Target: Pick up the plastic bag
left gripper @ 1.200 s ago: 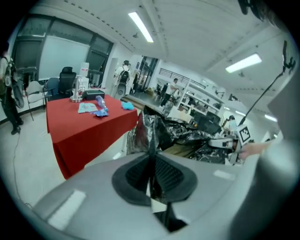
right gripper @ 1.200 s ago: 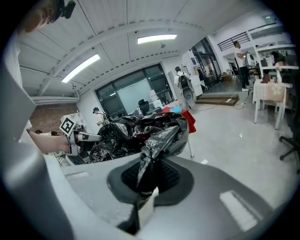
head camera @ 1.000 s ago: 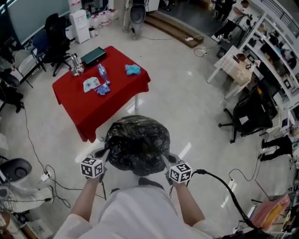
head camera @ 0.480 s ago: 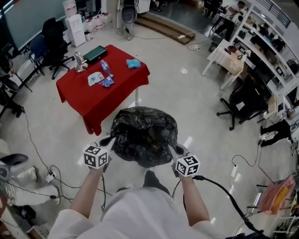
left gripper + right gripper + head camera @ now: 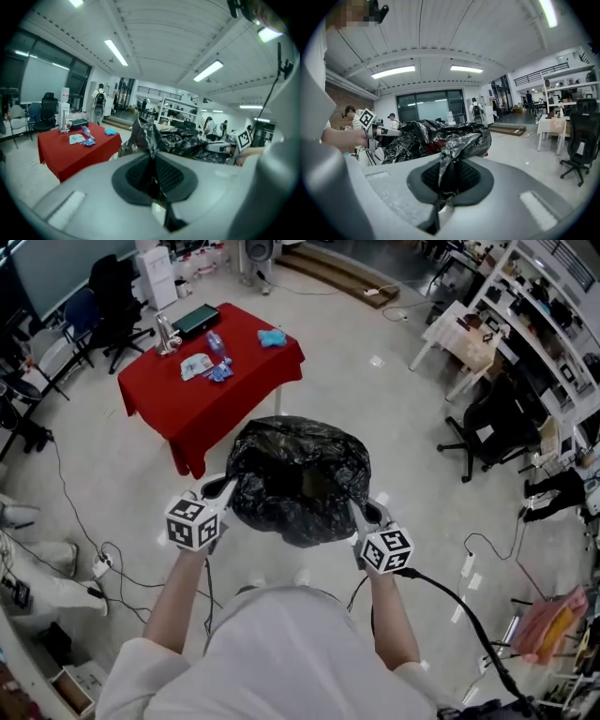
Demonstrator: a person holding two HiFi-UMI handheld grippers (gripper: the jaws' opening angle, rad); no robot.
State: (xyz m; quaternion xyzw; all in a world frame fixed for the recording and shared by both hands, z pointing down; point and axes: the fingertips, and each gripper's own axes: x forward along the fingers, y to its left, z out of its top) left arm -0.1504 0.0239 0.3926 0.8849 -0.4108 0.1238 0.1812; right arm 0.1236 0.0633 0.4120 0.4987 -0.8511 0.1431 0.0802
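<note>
A black plastic bag (image 5: 298,480) hangs in the air in front of me, stretched open between both grippers. My left gripper (image 5: 225,489) is shut on the bag's left rim, and a crumpled fold of the black film (image 5: 146,136) rises from between its jaws. My right gripper (image 5: 356,509) is shut on the right rim, with a twisted bunch of the bag (image 5: 457,145) pinched between its jaws. Each gripper shows in the other's view across the bag: the right gripper (image 5: 224,147) and the left gripper (image 5: 389,132).
A table with a red cloth (image 5: 202,395) stands ahead to the left, carrying a bottle, a black case and small items. Office chairs (image 5: 108,296) sit at the far left, a black chair (image 5: 492,432) and shelves at the right. Cables (image 5: 112,563) trail over the floor.
The bag and both grippers have risen and spread a little wider in the head view. The red table has shifted toward the view's top as I moved.
</note>
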